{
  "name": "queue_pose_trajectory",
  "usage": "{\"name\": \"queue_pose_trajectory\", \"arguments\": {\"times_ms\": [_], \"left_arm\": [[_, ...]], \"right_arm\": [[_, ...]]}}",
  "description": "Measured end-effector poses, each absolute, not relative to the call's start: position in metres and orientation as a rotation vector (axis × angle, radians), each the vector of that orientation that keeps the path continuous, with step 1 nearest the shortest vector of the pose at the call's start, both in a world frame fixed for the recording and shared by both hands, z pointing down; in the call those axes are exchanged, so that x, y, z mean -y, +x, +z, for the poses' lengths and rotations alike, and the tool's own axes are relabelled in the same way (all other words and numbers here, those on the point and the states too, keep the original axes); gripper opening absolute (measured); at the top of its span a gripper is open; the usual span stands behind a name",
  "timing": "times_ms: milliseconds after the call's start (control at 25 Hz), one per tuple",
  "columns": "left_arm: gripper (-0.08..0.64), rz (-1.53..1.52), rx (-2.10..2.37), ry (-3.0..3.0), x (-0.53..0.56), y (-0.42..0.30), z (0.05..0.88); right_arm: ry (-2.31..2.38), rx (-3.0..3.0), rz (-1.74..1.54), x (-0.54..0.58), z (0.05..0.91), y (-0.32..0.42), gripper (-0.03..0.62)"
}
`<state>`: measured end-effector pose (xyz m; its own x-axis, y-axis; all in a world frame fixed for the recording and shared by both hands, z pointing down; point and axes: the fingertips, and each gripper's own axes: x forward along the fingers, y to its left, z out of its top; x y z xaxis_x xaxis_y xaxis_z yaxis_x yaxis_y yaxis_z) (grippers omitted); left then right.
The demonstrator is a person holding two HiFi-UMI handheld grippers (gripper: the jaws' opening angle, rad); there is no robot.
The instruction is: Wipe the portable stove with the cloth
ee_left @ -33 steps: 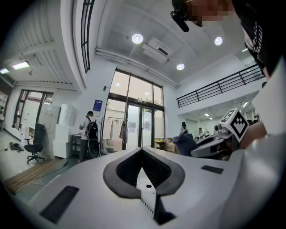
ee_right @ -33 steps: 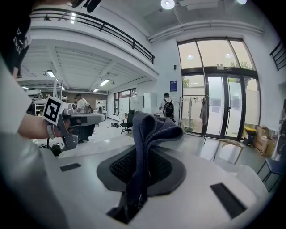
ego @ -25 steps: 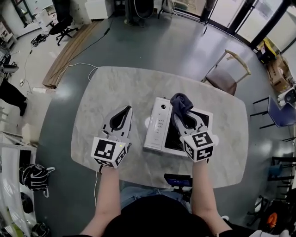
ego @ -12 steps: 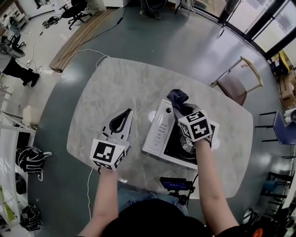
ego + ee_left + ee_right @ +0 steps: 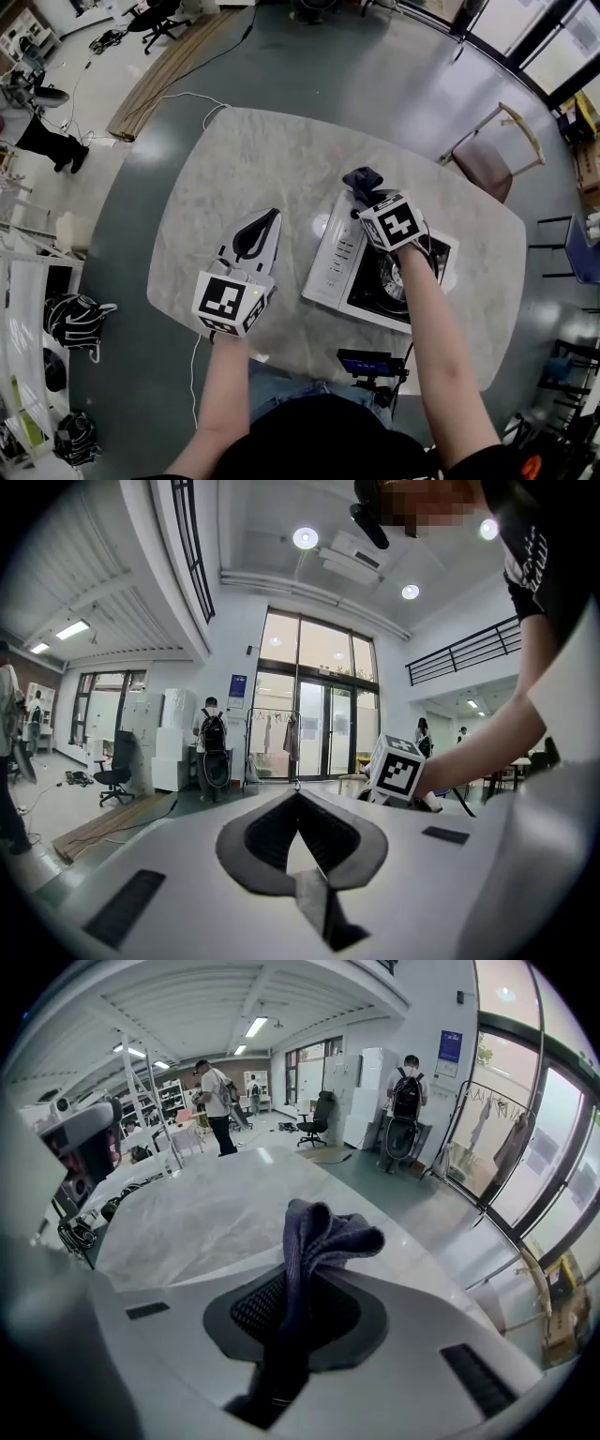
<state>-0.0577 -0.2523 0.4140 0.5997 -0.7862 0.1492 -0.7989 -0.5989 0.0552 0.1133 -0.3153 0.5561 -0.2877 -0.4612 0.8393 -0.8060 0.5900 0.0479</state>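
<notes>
The white portable stove (image 5: 339,269) lies on the marble table (image 5: 234,159), right of centre, its black burner area (image 5: 394,277) showing beside my right forearm. My right gripper (image 5: 367,199) hangs over the stove's far left corner, shut on a dark blue cloth (image 5: 362,178) that bunches up beyond the jaw tips. In the right gripper view the cloth (image 5: 314,1232) stands clamped between the two jaws. My left gripper (image 5: 274,215) rests on the table left of the stove, shut and holding nothing; its tips (image 5: 298,790) meet in the left gripper view.
A small dark device (image 5: 364,363) sits at the table's near edge. A chair (image 5: 492,155) stands at the far right of the table. A cable (image 5: 183,97) runs over the floor at the far left. Several people stand in the room beyond.
My right gripper has carried the cloth away from me across the stove, from its middle to its far left corner, uncovering the burner. The left gripper has hardly moved.
</notes>
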Motion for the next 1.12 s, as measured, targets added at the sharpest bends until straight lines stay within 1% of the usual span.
{"name": "queue_pose_trajectory", "arguments": {"times_ms": [240, 600, 1000, 1120], "left_arm": [[0.011, 0.156, 1.327, 2.716, 0.252, -0.062, 0.411], [0.011, 0.127, 1.306, 2.755, 0.246, -0.063, 0.396], [0.011, 0.08, 1.298, 2.791, 0.238, -0.069, 0.38], [0.011, 0.066, 1.28, 2.808, 0.234, -0.068, 0.376]], "right_arm": [[1.035, 1.979, 0.567, 0.311, 0.56, 0.102, 0.066], [0.911, 1.96, 0.487, 0.294, 0.562, 0.08, 0.066], [0.83, 2.013, 0.579, 0.259, 0.561, 0.058, 0.064], [0.812, 2.013, 0.558, 0.245, 0.56, 0.049, 0.066]]}}
